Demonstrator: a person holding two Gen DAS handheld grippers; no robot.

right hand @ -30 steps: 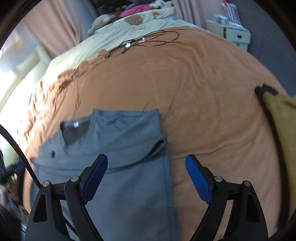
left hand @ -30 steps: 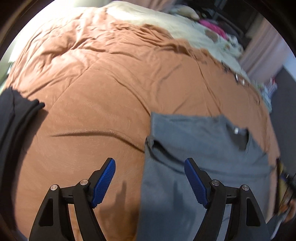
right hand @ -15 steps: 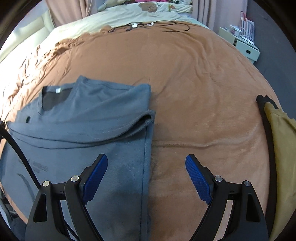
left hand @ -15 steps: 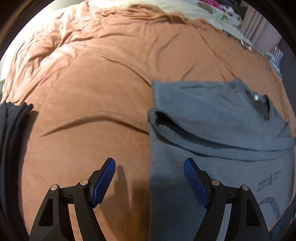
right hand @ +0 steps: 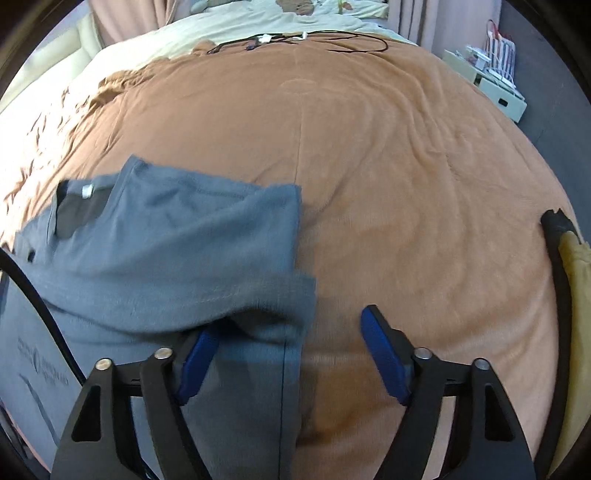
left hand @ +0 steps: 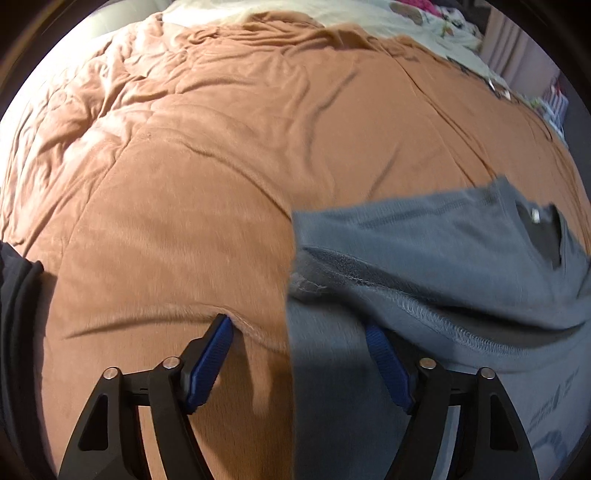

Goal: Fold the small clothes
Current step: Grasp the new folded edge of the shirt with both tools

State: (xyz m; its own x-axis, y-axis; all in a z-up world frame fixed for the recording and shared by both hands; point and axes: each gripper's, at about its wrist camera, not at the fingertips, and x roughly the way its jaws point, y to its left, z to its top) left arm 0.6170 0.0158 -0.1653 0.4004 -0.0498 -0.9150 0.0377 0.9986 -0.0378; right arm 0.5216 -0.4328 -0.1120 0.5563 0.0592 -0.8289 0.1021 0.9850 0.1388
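Observation:
A grey T-shirt [left hand: 424, 258] lies on the brown bedspread [left hand: 207, 155], its sleeves folded inward and the collar at the far end. My left gripper [left hand: 299, 328] is open, straddling the shirt's left side edge: one blue pad on the bedspread, the other on the grey cloth just below the folded sleeve. In the right wrist view the same shirt [right hand: 177, 251] fills the left half. My right gripper [right hand: 291, 323] is open across the shirt's right side edge, its left pad partly under the sleeve fold and its right pad over bare bedspread [right hand: 388, 166].
A dark folded garment [left hand: 16, 314] lies at the left edge. A mustard garment with a black trim [right hand: 569, 295] lies at the right edge. Black cables [right hand: 314, 38] rest on the far bedspread near a cream sheet [right hand: 236, 18]. White boxes [right hand: 487, 81] stand beside the bed.
Both grippers have come down and forward along the shirt's two side edges, close to the folded sleeves. They stay open. The shirt has not moved.

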